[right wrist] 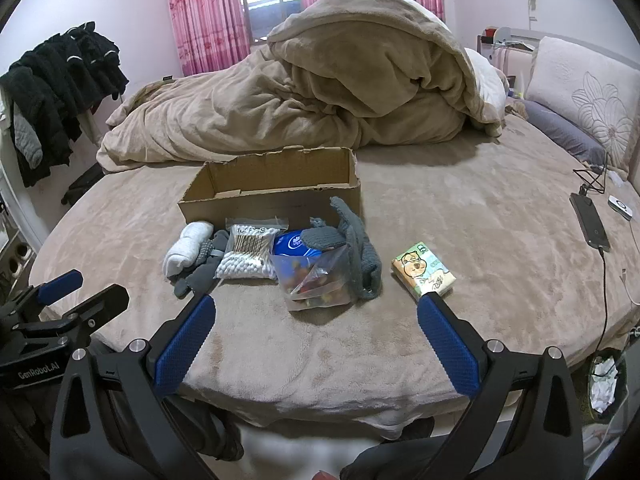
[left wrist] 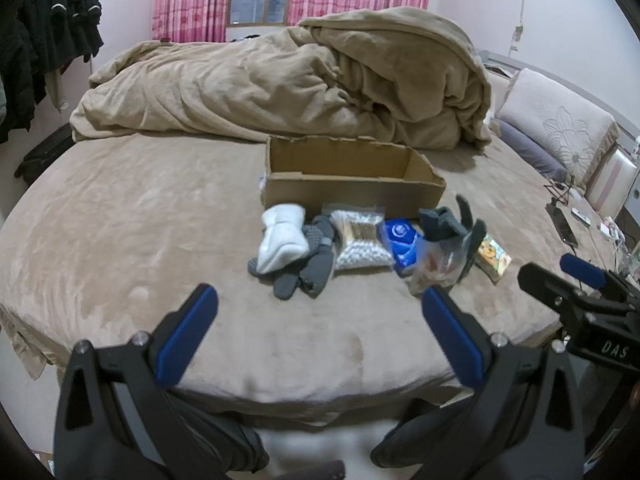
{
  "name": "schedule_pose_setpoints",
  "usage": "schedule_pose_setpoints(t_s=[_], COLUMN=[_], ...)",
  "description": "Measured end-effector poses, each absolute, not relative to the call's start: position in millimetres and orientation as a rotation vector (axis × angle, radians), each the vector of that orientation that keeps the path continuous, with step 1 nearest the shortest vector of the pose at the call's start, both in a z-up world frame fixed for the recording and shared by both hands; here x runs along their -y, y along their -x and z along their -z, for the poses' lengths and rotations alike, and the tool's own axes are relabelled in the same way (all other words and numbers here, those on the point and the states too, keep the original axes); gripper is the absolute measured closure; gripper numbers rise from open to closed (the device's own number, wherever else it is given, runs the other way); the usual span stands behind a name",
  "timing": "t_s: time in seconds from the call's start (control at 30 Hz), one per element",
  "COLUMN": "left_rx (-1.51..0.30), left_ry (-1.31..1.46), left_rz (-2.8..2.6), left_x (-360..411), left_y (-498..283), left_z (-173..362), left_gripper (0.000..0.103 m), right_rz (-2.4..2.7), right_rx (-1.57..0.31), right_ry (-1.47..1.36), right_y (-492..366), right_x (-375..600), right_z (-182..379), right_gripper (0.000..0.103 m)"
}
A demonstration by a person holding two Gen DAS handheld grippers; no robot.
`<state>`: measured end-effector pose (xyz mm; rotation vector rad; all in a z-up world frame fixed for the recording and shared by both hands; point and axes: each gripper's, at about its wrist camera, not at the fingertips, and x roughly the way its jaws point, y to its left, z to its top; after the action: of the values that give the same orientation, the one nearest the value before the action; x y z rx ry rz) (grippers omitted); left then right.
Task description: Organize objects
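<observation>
An open cardboard box (right wrist: 276,196) is set on the bed (right wrist: 460,220), its mouth upward, presumably so that the loose things can be dropped in from above. Nothing can be seen inside it from these angles.

The things to be organized are laid in a row just in front of the box, between it and the grippers, within easy reach of both. From the box's left end to past its right end are counted: 1 white sock bundle (right wrist: 188,250), 1 dark grey sock or glove heap (right wrist: 200,270), 1 bag of cotton swabs (right wrist: 250,254), 1 blue packet (right wrist: 294,244), 1 clear bag of small coloured items (right wrist: 316,280) with 1 grey knitted piece (right wrist: 352,248) draped over it, and 1 tissue pack (right wrist: 423,274) lying apart, to the right of the box.

Both grippers are held short of the row. The left gripper (left wrist: 320,326) is spread wide and holds nothing; the right gripper (right wrist: 316,330) is likewise spread wide and empty.
</observation>
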<state>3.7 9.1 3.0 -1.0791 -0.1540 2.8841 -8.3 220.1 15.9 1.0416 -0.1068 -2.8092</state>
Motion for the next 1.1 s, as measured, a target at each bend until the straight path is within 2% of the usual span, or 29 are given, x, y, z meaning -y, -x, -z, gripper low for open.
schedule_pose_setpoints(t_s=[1.1], left_rx=[0.151], left_ry=[1.069], left_rz=[-2.876], left_x=[-11.3], left_y=[-4.3], left_z=[-5.8], left_gripper=[0.000], right_rz=[2.811], right_rx=[0.108], right_ry=[-1.034], right_y=[6.2], right_x=[-221.1], right_z=[-17.1], right_gripper=[0.001])
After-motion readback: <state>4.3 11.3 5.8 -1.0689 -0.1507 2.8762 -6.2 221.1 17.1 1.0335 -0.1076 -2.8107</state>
